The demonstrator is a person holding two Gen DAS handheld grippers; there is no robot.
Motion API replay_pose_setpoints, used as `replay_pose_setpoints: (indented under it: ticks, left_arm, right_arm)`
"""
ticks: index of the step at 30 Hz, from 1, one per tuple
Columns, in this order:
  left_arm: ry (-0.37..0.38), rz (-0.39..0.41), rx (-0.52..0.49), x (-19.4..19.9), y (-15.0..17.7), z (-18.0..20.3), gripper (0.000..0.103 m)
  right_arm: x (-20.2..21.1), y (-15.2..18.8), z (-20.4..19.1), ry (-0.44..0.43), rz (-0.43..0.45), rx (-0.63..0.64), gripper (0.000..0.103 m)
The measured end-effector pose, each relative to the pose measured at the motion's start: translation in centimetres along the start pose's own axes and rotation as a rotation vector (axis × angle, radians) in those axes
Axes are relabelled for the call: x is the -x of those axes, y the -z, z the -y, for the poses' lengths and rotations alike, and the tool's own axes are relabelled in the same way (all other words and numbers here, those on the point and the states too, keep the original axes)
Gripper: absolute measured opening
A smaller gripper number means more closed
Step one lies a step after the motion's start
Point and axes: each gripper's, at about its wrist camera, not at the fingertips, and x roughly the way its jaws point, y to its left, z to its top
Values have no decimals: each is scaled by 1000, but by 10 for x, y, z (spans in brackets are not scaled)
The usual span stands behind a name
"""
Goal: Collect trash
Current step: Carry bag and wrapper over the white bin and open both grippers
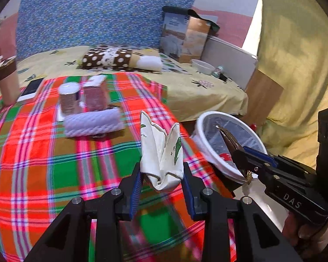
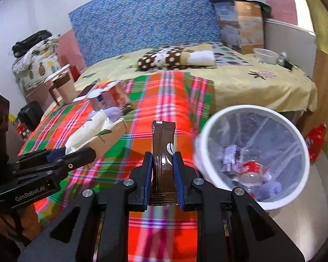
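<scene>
Left gripper (image 1: 161,174): your jaws pinch the crumpled white wrapper (image 1: 164,152) above the plaid cloth (image 1: 43,152).
Right gripper (image 2: 163,163): your jaws clamp the brown sachet (image 2: 163,148), beside the white bin (image 2: 216,120).

Left gripper (image 1: 161,174): angled down, jaws clamped on a bag.
Right gripper (image 2: 163,168): angled down, jaws clamped on a wrapper.

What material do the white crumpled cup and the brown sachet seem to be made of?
White cup: apparently matte paper; it holds sharp creases and flattened folds. Brown sachet: probably plastic or foil film, glossy; light glints along its smooth face.
</scene>
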Motion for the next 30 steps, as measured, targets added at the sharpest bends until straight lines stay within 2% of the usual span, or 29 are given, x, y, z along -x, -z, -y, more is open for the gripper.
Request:
replay_pose_setpoints:
  ticks: [12,30]
  left_arm:
    - [86,-43,-88,-42,-17,54,34]
    - [184,-127,-161,-109,-26,102,35]
  right_arm:
    - [12,5,59,100,19,-110,22]
    - [2,15,106,171,-28,-206,22]
